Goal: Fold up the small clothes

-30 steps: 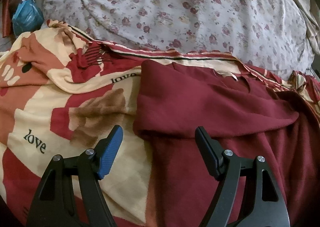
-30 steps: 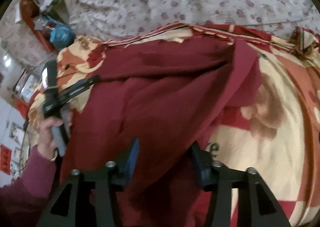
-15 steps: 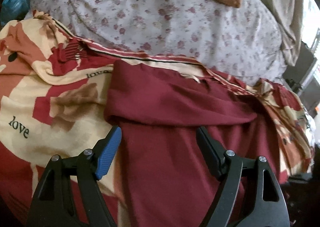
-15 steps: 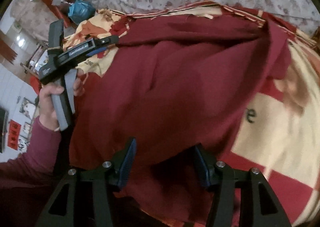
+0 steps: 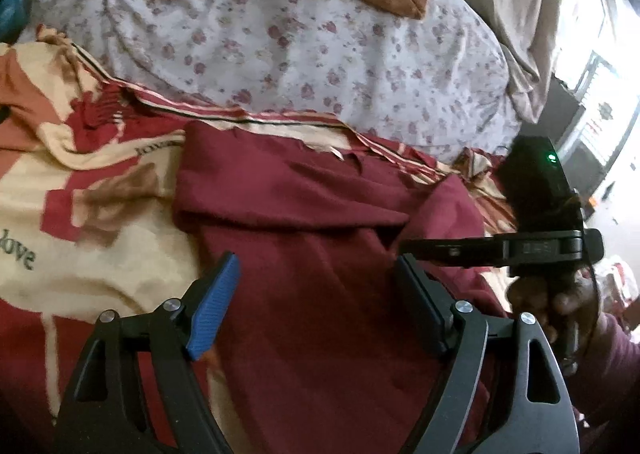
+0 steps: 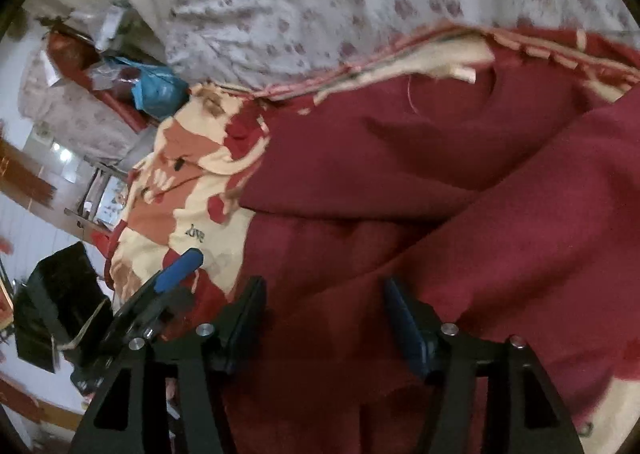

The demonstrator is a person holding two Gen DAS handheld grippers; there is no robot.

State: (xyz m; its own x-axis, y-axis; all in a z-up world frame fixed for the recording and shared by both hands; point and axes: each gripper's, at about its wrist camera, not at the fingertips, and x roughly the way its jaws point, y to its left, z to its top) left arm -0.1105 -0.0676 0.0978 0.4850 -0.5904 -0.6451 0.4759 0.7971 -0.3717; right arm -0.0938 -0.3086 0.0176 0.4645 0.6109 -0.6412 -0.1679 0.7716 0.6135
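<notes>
A dark red knit garment fills mid-frame on the cream-and-red patterned blanket. The left claw gapes empty above it. The right claw, jaws just widening, grips nothing.

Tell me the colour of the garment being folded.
Dark red garment, plain, clearest in the left wrist view.

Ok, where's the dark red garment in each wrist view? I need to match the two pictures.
Left wrist: the garment fills the centre and lower middle, its folded edge crossing just beyond the fingers.
Right wrist: the garment fills the centre and right, running under the fingers.
Shared landmark: the "love" blanket, left of the garment in both views.
</notes>
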